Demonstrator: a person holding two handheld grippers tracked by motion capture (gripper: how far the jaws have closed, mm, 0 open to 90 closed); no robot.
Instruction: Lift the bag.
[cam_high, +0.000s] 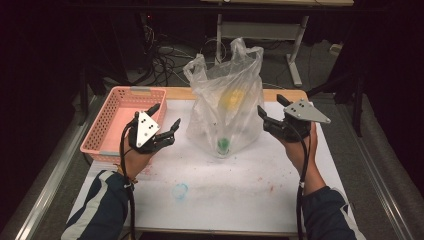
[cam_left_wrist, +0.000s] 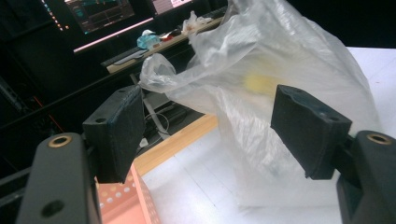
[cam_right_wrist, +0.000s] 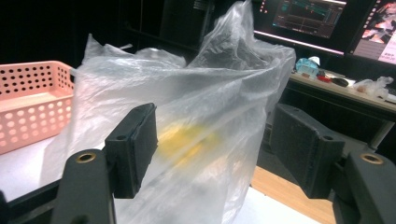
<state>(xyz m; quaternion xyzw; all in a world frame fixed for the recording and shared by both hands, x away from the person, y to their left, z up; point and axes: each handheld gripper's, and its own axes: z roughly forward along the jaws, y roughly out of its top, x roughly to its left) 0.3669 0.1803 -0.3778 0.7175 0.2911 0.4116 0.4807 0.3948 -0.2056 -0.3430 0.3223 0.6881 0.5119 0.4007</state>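
Left gripper (cam_high: 162, 121): jaws spread wide, nothing between them. Ahead and to its right the clear plastic bag (cam_high: 227, 107) stands upright, near but apart; a strip of bare white table (cam_high: 225, 185) separates the two. Just beside the left gripper on its outer side sits the pink perforated basket (cam_high: 120, 117), walling off that flank.

Right gripper (cam_high: 272, 112): jaws likewise apart and unoccupied. The bag's side lies just ahead of it, blocking direct forward travel. Its outer side is open table to the edge.

Behind both grippers, toward the person, the table surface is unobstructed. The bag's handles rise above both grippers.
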